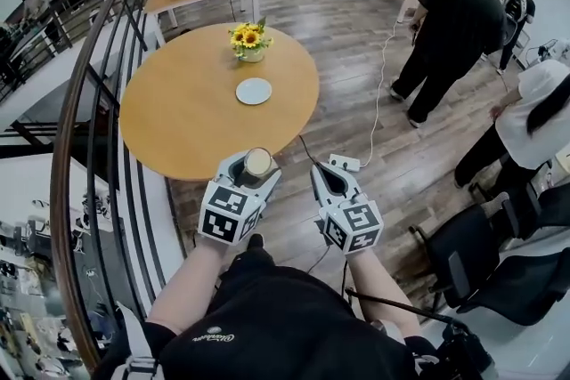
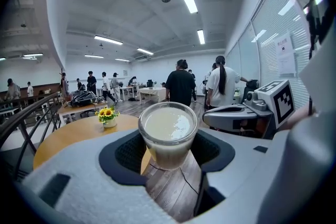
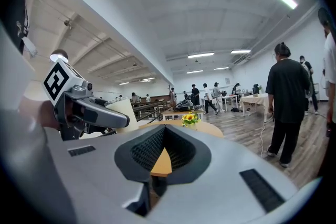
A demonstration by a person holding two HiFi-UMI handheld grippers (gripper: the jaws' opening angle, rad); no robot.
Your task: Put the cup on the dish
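While the left gripper [image 1: 252, 173] pinches a clear cup [image 2: 168, 134] of pale, milky liquid upright between its dark pads, the cup hangs in the air just off the near rim of the round wooden table [image 1: 178, 120]. That is at about five o'clock of the tabletop, with floorboards showing under it. The dish [image 1: 254, 91], small and pale, lies on the table at twelve o'clock from the cup, well apart from it. A pot of sunflowers [image 1: 250, 43] stands beyond the dish, again at twelve o'clock. At three o'clock of the left gripper, the right gripper [image 1: 331, 178] is over the floor, its jaws pressed together on nothing. People [image 1: 450, 31] stand at about two o'clock.
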